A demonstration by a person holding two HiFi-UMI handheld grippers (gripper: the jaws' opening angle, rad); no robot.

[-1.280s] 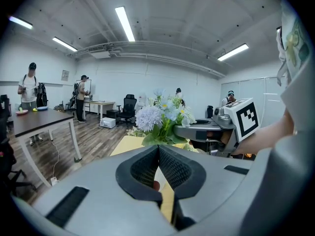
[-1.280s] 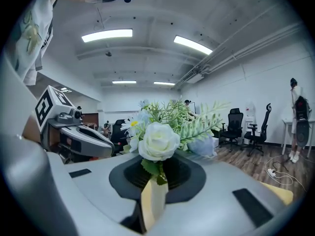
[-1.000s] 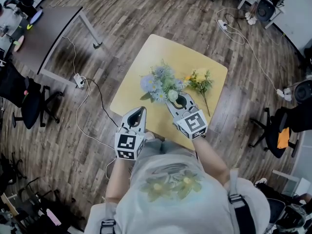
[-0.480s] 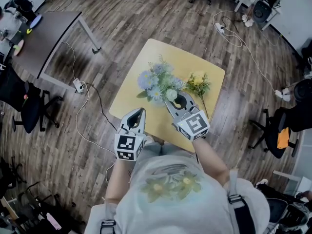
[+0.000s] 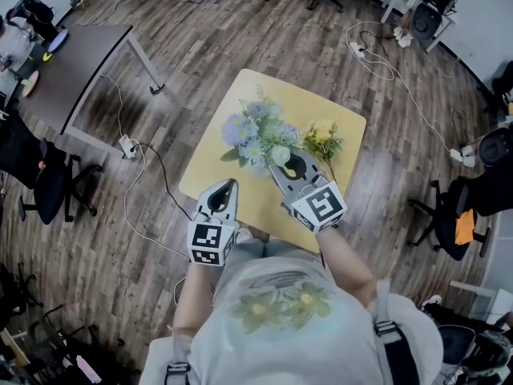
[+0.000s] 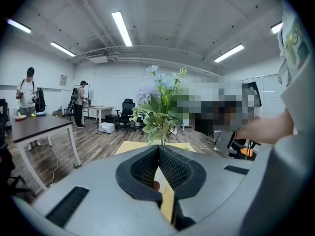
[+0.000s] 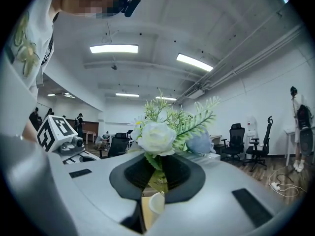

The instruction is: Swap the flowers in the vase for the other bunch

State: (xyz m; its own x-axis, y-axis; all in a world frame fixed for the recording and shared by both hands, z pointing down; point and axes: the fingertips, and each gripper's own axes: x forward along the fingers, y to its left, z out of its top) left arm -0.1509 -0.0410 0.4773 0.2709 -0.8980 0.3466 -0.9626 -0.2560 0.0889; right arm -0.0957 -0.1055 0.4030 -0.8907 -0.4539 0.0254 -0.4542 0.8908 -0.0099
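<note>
A bunch of pale blue and white flowers is held over the yellow table. My right gripper is shut on its green stems, which show between the pads in the right gripper view, under a white rose. Below the jaws there I see the white rim of the vase; the stems' lower ends are hidden. A second bunch, yellow, lies on the table to the right. Near the table's front edge my left gripper is shut with nothing in it, and its view looks at the held bunch.
A dark desk stands at the far left, with a power strip and cables on the wooden floor. Office chairs stand at the right and another at the left. People stand far off in the room.
My right gripper has risen with the blue and white bunch in it. The left gripper has stayed where it was.
</note>
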